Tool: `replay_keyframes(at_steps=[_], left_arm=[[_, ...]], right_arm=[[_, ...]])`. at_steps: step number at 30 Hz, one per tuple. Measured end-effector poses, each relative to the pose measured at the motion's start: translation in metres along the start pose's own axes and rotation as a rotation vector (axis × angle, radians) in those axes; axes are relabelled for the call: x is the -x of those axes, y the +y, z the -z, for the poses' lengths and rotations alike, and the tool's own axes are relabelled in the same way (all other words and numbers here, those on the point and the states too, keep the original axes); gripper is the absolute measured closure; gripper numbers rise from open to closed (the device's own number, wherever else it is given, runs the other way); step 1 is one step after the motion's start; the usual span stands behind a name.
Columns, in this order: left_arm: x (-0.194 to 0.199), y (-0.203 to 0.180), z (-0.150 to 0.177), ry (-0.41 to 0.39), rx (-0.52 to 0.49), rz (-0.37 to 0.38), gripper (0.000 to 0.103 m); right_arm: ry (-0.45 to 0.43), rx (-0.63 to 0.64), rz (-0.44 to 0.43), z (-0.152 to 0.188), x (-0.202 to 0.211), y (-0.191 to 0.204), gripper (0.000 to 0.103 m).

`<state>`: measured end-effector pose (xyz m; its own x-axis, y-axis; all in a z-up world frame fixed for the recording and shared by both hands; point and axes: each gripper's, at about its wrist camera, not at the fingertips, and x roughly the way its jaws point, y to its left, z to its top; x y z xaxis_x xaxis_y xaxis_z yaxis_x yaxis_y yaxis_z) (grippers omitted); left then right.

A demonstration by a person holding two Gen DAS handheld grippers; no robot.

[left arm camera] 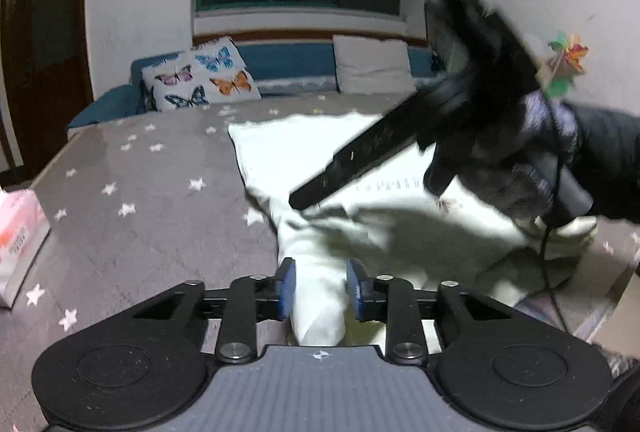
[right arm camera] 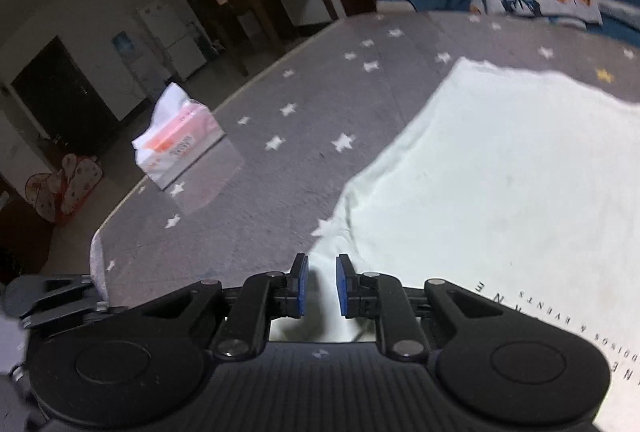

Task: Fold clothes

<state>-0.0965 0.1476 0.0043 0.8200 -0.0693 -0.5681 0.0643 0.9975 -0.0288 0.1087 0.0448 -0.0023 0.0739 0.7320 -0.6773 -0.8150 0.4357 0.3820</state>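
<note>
A white garment (left arm camera: 320,168) is spread over the desk (left arm camera: 152,184), which is covered by a grey cloth with white stars. A narrow part of the garment, possibly a sleeve, runs back between the blue pads of the left tongs (left arm camera: 321,286). The pads stand a little apart on either side of it; whether the cloth is actually pinched cannot be told, since a slight gap seems to be left on each side.

The right tongs (right arm camera: 320,286) are set at a narrow gap over the garment's near edge, with white cloth seen between and below the pads; contact cannot be confirmed. In the left view the right tongs are seen ahead and to the right, above the garment, gripped by a dark-gloved hand (left arm camera: 560,160), but they are blurred.

Several risks are judged from here. If the left tongs are closed on only one layer, the sleeve may be slipped out or dragged unevenly, and the body may be pulled askew on the smooth cloth. If the right tongs are lowered too far, the desk cover could be caught with the garment. The cable (left arm camera: 549,252) hanging beneath the right hand could be snagged on a fold.

The garment's right and near parts are cut off or shadowed. The print (right arm camera: 568,296) beside the right tongs is only partly readable. A tissue pack (right arm camera: 176,140) lies well to the left of both tongs.
</note>
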Motion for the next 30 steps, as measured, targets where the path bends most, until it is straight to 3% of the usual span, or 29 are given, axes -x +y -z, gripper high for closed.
replay_keyframes(at_steps=[3,7,14,18,22,30], left_arm=[[-0.004,-0.004,0.011,0.049,-0.027,0.001,0.077],[0.002,-0.009,0.019,0.056,-0.043,-0.011,0.076],[0.018,-0.014,0.019,0.042,-0.043,-0.038,0.075],[0.022,-0.011,0.007,-0.010,-0.016,-0.055,0.075],[0.012,-0.012,-0.004,-0.034,-0.002,-0.049,0.075],[-0.011,-0.016,0.010,0.044,-0.022,-0.060,0.075]], right_arm=[[0.016,0.057,-0.015,0.002,0.002,0.014,0.088],[0.076,0.136,0.006,0.013,-0.004,0.029,0.088],[0.118,0.233,-0.020,0.040,0.011,0.051,0.086],[0.153,0.307,-0.018,0.062,0.014,0.065,0.084],[0.143,0.319,-0.023,0.067,0.026,0.070,0.085],[0.101,0.291,0.000,0.074,0.062,0.063,0.081]])
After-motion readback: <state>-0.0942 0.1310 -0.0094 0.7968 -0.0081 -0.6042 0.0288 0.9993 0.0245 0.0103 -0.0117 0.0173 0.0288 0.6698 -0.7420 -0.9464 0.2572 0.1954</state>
